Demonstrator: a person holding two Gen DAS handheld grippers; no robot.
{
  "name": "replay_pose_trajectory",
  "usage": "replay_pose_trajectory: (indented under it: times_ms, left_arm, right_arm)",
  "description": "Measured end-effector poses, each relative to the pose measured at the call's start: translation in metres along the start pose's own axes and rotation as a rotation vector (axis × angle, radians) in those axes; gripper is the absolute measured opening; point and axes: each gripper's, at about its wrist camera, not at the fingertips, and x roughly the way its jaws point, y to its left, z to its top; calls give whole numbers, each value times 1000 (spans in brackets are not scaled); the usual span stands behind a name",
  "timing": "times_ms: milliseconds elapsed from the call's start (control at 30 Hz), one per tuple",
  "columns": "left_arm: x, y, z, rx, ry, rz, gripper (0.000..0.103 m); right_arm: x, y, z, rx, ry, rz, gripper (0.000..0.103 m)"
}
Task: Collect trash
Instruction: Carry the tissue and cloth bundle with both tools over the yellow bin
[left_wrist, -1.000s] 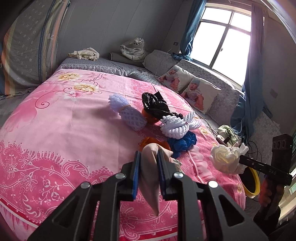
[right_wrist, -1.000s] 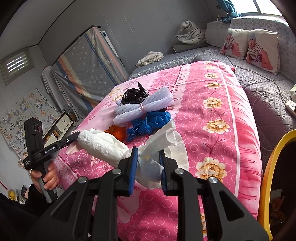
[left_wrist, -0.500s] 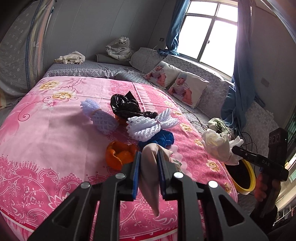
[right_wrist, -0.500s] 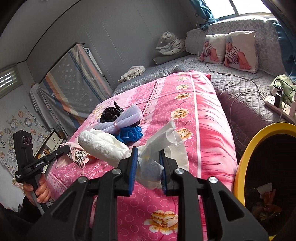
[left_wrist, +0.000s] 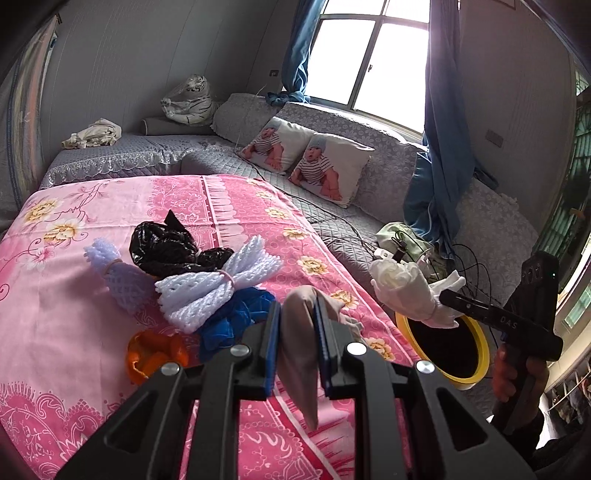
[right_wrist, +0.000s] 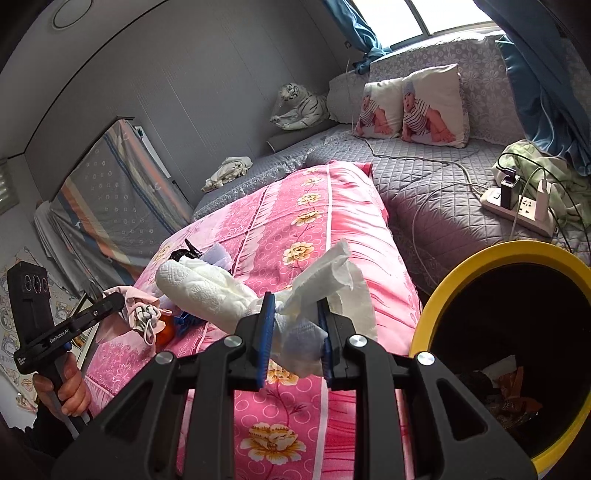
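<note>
My left gripper (left_wrist: 297, 325) is shut on a pinkish-beige crumpled mask or cloth (left_wrist: 301, 354), held above the pink bedspread (left_wrist: 74, 295). My right gripper (right_wrist: 295, 317) is shut on a wad of white paper towel (right_wrist: 229, 291), held just left of the yellow-rimmed trash bin (right_wrist: 461, 258). The bin also shows in the left wrist view (left_wrist: 476, 369), with the towel wad (left_wrist: 406, 291) above its rim. On the bed lie a black plastic bag (left_wrist: 166, 247), white foam netting (left_wrist: 218, 284), lavender foam netting (left_wrist: 118, 277), a blue wad (left_wrist: 236, 321) and orange peel (left_wrist: 155, 354).
A grey quilted couch (right_wrist: 443, 206) runs behind the bed, with two baby-print pillows (left_wrist: 314, 162), a toy tiger (left_wrist: 188, 99) and a power strip with cables (right_wrist: 517, 206). Blue curtains (left_wrist: 439, 147) hang by the window. The bin holds some scraps (right_wrist: 509, 391).
Both grippers have swung right, toward the couch and bin. The yellow bin now fills the right of the right wrist view. Both grips are unchanged.
</note>
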Motion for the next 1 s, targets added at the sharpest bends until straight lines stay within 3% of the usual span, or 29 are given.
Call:
replay_pose_trajectory:
  times_ms: [567, 1000]
  left_arm:
    - [52, -81, 28, 133, 43, -121, 17]
    - [98, -138, 32, 187, 106, -212, 17]
  right_arm:
    - [-57, -49, 15, 64, -187, -219, 21]
    - [-84, -84, 12, 133, -249, -344, 21]
